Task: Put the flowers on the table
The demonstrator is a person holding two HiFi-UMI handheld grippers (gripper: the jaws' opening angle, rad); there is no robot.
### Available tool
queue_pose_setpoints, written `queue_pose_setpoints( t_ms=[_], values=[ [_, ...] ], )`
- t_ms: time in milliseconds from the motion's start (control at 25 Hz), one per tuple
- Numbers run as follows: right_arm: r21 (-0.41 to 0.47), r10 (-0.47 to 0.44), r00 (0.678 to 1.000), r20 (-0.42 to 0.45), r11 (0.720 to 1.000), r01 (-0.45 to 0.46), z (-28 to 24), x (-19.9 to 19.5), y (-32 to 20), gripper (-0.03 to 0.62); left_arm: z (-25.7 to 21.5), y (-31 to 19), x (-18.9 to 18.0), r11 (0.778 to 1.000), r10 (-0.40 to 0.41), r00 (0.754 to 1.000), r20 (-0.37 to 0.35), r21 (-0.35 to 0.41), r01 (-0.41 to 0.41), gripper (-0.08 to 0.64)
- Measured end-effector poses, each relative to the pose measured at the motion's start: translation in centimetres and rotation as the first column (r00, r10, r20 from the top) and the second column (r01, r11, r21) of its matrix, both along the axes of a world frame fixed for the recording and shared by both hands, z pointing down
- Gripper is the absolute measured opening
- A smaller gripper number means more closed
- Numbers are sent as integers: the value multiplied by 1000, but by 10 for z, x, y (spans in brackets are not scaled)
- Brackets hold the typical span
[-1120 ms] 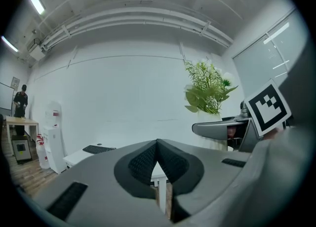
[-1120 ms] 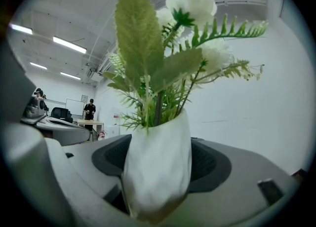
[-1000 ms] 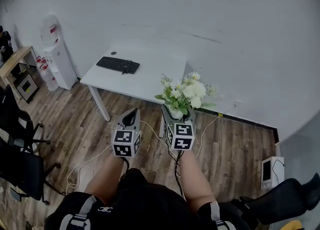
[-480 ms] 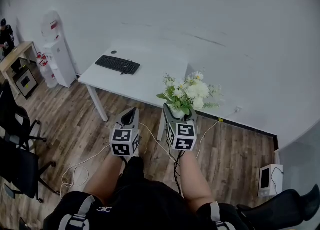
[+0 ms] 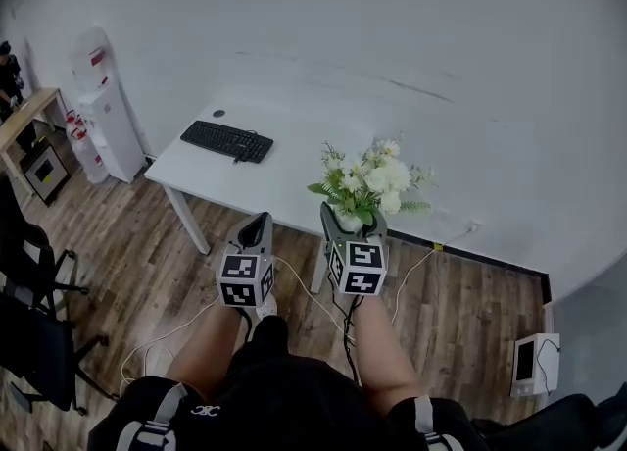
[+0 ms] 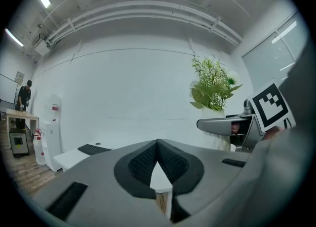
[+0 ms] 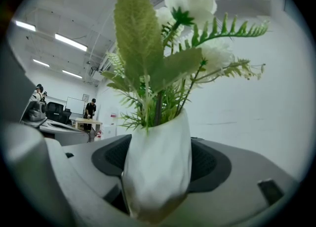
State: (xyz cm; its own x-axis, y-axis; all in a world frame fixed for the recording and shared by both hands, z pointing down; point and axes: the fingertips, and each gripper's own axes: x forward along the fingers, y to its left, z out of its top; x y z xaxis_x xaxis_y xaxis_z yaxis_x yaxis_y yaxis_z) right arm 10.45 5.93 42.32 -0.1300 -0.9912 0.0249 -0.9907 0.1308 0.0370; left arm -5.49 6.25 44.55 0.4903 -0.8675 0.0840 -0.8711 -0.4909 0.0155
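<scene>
Bright, even ceiling-strip lighting; fisheye edges curve and darken, shadows soft.

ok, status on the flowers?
Right gripper shut on the vase, flowers upright, not yet on the table. Left gripper shut, empty. Keyboard on the table's left part, away from the vase.

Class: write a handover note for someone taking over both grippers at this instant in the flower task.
Left gripper: shut, empty, beside the right one.
Right gripper: shut on the white vase, upright, flowers in it.
Table: just ahead, with a keyboard on its left part.
Done: vase gripped and held in the air.
Left: set the vase on the table, open the right gripper.
</scene>
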Motion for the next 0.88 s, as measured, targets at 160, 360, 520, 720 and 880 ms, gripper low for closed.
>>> queue_pose_setpoints(
  t_ms=[160,360,520,720,880],
  values=[
    [-10,9,1000,-6,1000,-9,5,-1,-65,354,3,-65,0,1000,7,1000,6,-7,-7,2],
    [-20,9,1000,-11,1000,-9,-2,-8,-156,354,-10,-155,-4,1000,18,1000,23,-1,-18,2],
    [-5,12,1000,-13,1000,-12,-15,-16,-234,354,-21,-236,-14,1000,16,1000,11,0,-16,2],
    [4,39,999,-22,999,-39,-23,-17,-329,354,-21,-335,-26,999,15,1000,-10,-32,-15,2],
    [5,46,999,-16,999,-45,-21,-20,-399,354,-17,-403,-31,999,24,1000,-5,-46,-25,2]
  ],
)
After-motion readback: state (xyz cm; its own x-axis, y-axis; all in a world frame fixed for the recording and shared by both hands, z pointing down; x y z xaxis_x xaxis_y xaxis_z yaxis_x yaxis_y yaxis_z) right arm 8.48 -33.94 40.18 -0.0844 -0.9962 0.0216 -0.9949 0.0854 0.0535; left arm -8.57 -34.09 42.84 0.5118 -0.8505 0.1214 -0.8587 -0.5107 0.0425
